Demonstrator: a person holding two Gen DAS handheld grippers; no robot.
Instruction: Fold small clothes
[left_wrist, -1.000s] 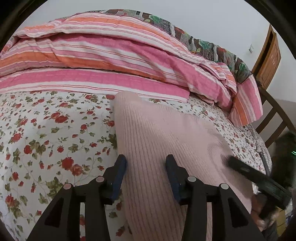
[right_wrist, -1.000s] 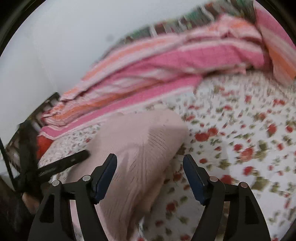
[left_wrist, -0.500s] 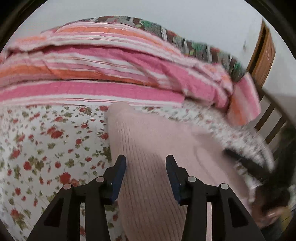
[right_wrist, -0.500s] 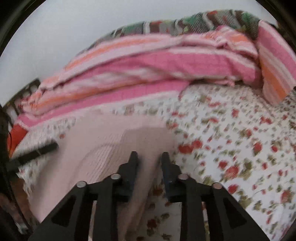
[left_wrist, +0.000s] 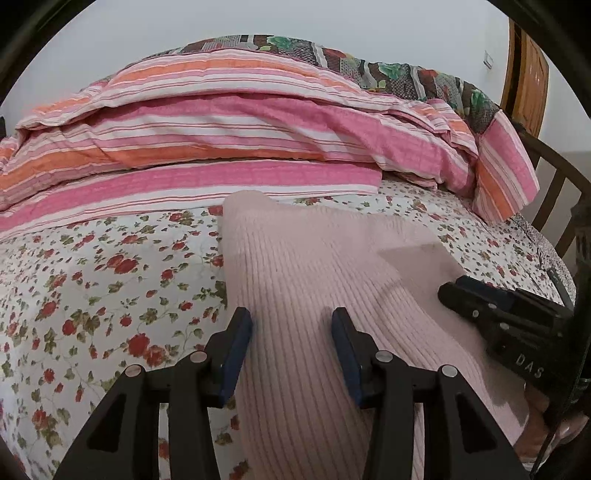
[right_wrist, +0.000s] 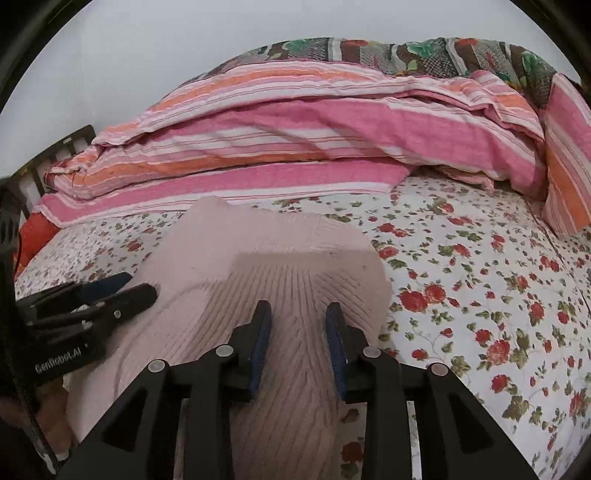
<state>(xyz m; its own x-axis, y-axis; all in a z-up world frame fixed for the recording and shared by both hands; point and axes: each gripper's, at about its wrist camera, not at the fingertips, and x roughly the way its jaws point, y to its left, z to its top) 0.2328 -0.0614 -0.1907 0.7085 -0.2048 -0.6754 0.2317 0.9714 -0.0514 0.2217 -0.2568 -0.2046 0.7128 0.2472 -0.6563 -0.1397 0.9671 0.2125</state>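
Sweater (left_wrist: 306, 280) lies on the bed sheet (left_wrist: 110, 295). Heaped quilt (left_wrist: 221, 140) behind it, far end touching. Left hand-held gripper (left_wrist: 291, 332) and right hand-held gripper (right_wrist: 298, 332) over its near part, side by side.

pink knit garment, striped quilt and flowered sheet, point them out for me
pink knit garment (left_wrist: 295, 266), left wrist view, on its ribbed middle
striped quilt (left_wrist: 229, 122), left wrist view, on a broad pink stripe
flowered sheet (right_wrist: 480, 277), right wrist view, on a bare stretch right of the garment

pink ribbed knit garment (left_wrist: 295, 280) | lying flat | on floral bedsheet (left_wrist: 92, 295)
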